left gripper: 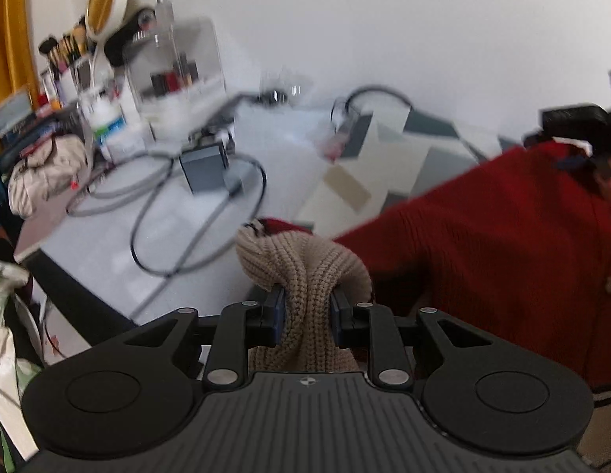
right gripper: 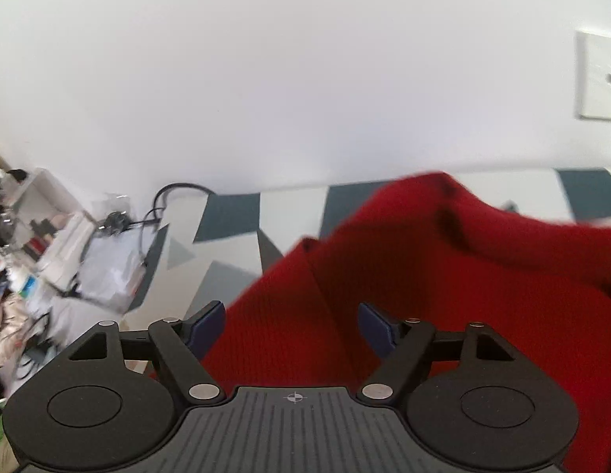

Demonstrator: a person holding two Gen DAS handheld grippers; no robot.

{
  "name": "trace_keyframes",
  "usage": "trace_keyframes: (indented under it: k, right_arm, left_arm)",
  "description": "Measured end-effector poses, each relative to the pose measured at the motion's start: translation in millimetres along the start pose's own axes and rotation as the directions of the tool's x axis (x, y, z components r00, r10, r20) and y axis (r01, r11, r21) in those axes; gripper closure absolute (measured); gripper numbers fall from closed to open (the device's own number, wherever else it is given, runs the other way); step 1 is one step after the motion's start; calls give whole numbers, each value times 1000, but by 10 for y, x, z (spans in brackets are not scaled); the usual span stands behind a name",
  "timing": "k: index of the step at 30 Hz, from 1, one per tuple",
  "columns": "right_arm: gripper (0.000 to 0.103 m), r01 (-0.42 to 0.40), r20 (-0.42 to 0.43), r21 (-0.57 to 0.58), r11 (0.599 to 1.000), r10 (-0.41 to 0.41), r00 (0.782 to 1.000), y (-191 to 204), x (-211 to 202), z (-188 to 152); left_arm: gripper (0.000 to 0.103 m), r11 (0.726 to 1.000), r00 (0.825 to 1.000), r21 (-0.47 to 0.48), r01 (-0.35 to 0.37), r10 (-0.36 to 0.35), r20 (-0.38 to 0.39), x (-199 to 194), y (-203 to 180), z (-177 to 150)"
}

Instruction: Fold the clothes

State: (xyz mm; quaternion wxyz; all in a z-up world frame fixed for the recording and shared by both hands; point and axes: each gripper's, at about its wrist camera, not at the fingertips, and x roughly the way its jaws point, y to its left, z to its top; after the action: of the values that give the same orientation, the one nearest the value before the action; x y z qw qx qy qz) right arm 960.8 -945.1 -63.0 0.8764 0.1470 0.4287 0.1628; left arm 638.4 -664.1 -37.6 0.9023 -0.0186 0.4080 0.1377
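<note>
At lower centre, left claw [left gripper: 307,307] pinches the beige cuff [left gripper: 301,272]; right claw [right gripper: 291,325] gapes empty over the red sweater [right gripper: 443,276], mid-fold; next, grip its edge.

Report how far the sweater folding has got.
Nothing looks folded yet. In hand: the left gripper is shut on the beige cuff of the red sweater, which hangs bunched. The right gripper is open with red knit between its jaws. All folds remain.

Your red knit cardigan [left gripper: 482,236] lies rumpled on the patterned cover, a button showing at its edge. Its beige ribbed cuff [left gripper: 305,272] is bunched up, raised off the surface.
</note>
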Motion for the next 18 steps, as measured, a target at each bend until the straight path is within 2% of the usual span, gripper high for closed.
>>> trace_keyframes:
  k: [3,5,7,8,11,14,16,18]
  right_arm:
    - [36,111,-29,-25,994,-112,993,82,401,-4]
    - [55,141,-72,-52,989,-145,987,101,516,-95]
    - [88,110,-68,-70,991,-115,991,137,475,-159]
    - [97,94,-57,-62,994,-98,994,139,395,-169]
    - [98,46,-14,-20,999,-47,999,90,69,-189]
    - [98,-4,64,6,1000,4,998,-49,-358,-259]
    - [98,-14,100,42,999,10,995,-223,-649,-359]
    - [98,1,106,99,995,-11,994,-434,-861,-504]
  left_arm:
    - [69,1000,994,-32,1,-4,-106,126,-15,21]
    - [60,999,993,-22,40,-43,-114,45,4,64]
    - [57,994,989,11,105,-103,-105,-96,14,126]
    - [56,989,985,39,145,-141,-102,-174,8,159]
    - [51,962,966,107,250,-241,-90,-384,-29,294]
    - [47,925,932,119,360,-351,-90,-447,-97,480]
    - [38,903,913,132,408,-400,-84,-429,-162,611]
    - [37,909,925,176,379,-374,-62,-317,-264,724]
